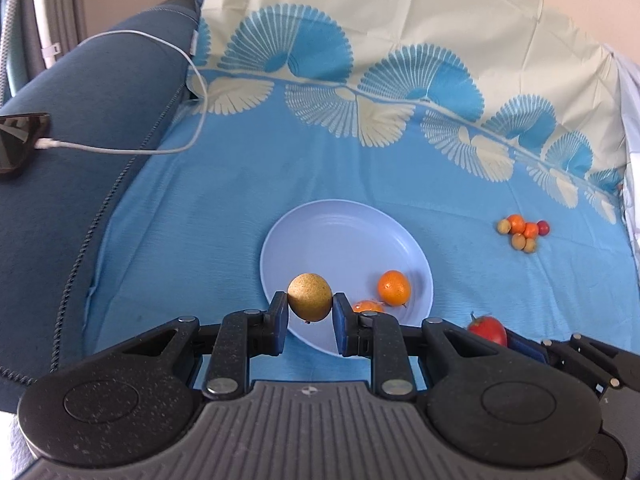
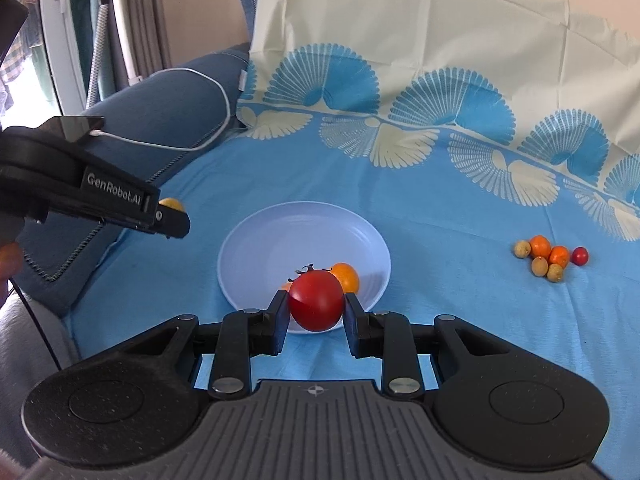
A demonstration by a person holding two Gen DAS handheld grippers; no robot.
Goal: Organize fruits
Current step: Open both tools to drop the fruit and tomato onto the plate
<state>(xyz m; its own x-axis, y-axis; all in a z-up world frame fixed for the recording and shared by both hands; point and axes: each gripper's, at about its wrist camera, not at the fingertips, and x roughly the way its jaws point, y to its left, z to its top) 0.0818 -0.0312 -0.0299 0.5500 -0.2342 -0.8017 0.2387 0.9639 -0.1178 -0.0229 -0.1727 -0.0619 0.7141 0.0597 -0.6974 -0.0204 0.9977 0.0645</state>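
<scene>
Now both grippers hang above the near rim of the pale blue plate (image 1: 304, 232), each with a fruit pinched between its pads. The left gripper (image 1: 310, 314) is clamped on a speckled yellow-brown fruit (image 1: 309, 297), which sits over the plate's near-left edge in the left wrist view; from the right wrist view that same gripper (image 2: 170, 220) shows side-on, left of the plate, with only a sliver of its yellow fruit visible past the fingertip. The right gripper (image 2: 316, 314) is clamped on a red tomato (image 2: 316, 301), its dark stem pointing up, held over the plate's near rim.

On the plate itself lies an orange citrus fruit (image 1: 394, 288) toward the near-right side, and a second orange fruit (image 1: 368, 306) is just beside it, mostly hidden behind the left gripper's right finger.

Well to the right of the plate, on the blue patterned cloth (image 1: 224, 208), lies a small cluster of fruits (image 1: 524, 234) touching one another: three yellow-brown, two orange and one small red one at its right end.

Left of the plate, beyond the cloth's edge, a dark blue cushion (image 1: 100, 92) carries a white cable (image 1: 132, 150) plugged into a dark phone (image 1: 18, 140).
</scene>
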